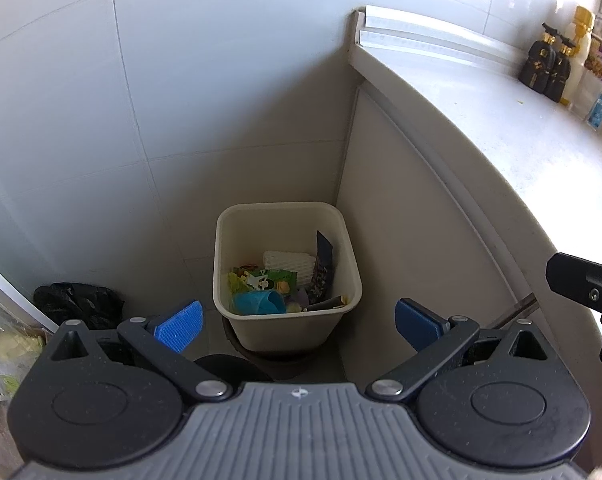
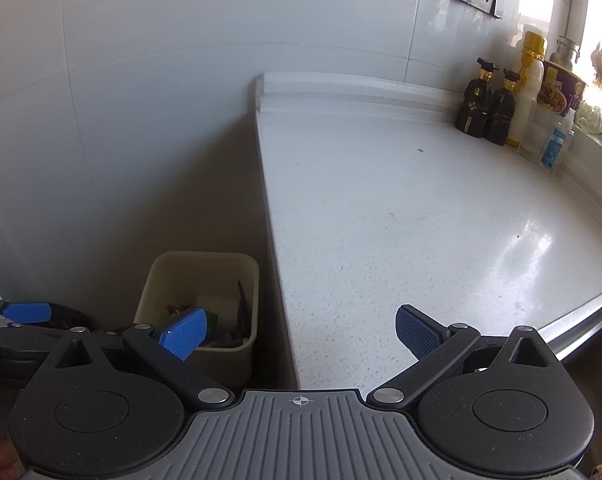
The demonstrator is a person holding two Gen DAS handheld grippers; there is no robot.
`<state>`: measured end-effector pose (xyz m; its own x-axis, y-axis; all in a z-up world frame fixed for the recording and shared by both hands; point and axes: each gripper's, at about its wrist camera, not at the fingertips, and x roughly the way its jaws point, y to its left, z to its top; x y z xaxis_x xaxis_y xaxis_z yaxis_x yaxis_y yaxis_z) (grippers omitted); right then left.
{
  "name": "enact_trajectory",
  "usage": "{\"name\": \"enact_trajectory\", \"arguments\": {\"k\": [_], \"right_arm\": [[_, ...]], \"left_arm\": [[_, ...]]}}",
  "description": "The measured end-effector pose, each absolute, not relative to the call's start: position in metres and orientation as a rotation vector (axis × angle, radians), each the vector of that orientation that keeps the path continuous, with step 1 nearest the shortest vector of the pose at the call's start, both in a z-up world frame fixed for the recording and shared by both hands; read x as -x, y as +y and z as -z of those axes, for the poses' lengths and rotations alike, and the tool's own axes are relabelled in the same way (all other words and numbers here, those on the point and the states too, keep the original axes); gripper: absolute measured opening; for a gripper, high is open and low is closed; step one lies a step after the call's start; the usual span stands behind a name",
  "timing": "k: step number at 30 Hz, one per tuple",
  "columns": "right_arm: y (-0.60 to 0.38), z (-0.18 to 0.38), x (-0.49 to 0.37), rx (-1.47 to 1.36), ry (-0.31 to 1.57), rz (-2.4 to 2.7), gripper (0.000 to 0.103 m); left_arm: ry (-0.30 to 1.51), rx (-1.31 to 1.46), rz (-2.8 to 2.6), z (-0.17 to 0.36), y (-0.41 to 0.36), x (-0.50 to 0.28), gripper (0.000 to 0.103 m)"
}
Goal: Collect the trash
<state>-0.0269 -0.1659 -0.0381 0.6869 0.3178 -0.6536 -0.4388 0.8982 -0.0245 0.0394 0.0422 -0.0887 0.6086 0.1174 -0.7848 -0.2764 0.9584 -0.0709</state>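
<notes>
**Both grippers empty, trash sitting in the bin by the desk**

Nearest first: left gripper (image 1: pixel 299 324) is spread wide, nothing between its blue pads, hanging right over the bin (image 1: pixel 287 264). Right gripper (image 2: pixel 301 332) is equally wide and empty, hovering over the desk (image 2: pixel 421 220) edge, with the bin down at its 9 o'clock.

The bin stands on the floor in the corner, tucked against the desk's side panel. Inside: a green wrapper (image 1: pixel 269 280), a blue scrap (image 1: pixel 259 303), white foam netting (image 1: pixel 289 264) and a dark packet (image 1: pixel 322 270) leaning at the 3 o'clock wall. All of it looks light, soft and crinkly, so I'd guess it squashes easily and could slip out of a weak pinch. The bin itself looks like stiff light plastic; the rim is probably the best place to hold.

A black bag (image 1: pixel 77 304) lies crumpled on the floor at the bin's 9 o'clock. Farthest off, bottles (image 2: pixel 497 100) line the desk's back edge.
</notes>
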Motion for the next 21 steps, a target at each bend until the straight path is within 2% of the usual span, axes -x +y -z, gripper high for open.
{"name": "enact_trajectory", "arguments": {"k": [21], "right_arm": [[-0.1626, 0.0419, 0.0270, 0.203, 0.705, -0.438, 0.102]], "left_arm": [[0.889, 0.203, -0.220, 0.0869, 0.0457, -0.0395, 0.103]]}}
